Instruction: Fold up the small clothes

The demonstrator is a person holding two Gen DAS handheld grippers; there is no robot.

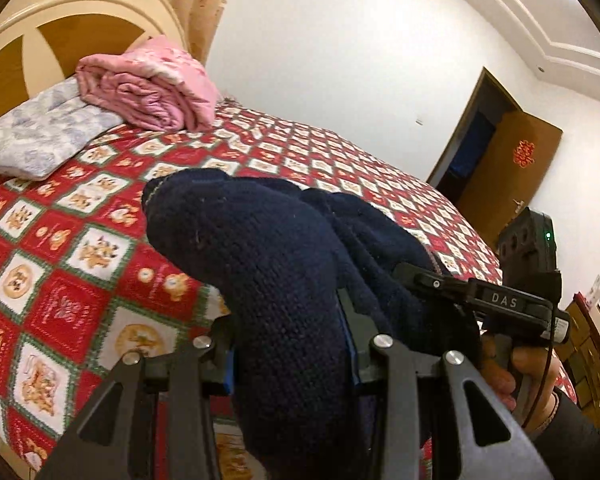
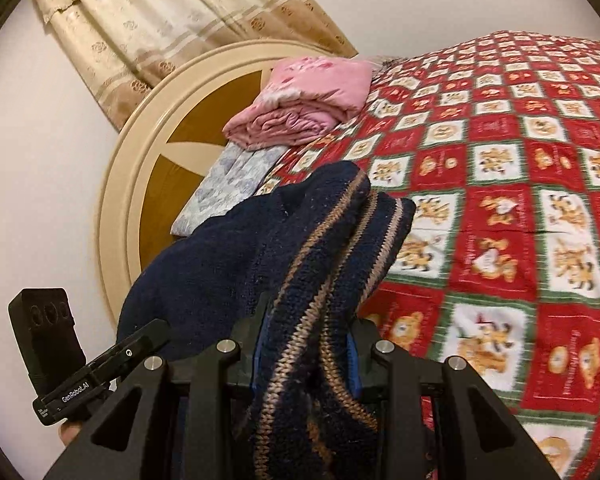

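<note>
A navy knitted sweater (image 1: 284, 264) with tan-striped ribbed edging (image 2: 320, 280) is bunched and lifted above the bed, its thick folds draping forward and hanging down.

Home bedroom — bed with teddy-bear quilt (image 2: 500, 184), curved headboard (image 2: 128, 184), folded bedding (image 1: 148, 88), curtains (image 2: 148, 32), wooden door (image 1: 504, 168)

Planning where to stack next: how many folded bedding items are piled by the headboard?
2. A pink quilt lies folded near the headboard, resting partly on a pale blue-grey floral one beneath it. The navy knit garment blocks part of the bed, so more may be hidden.
</note>
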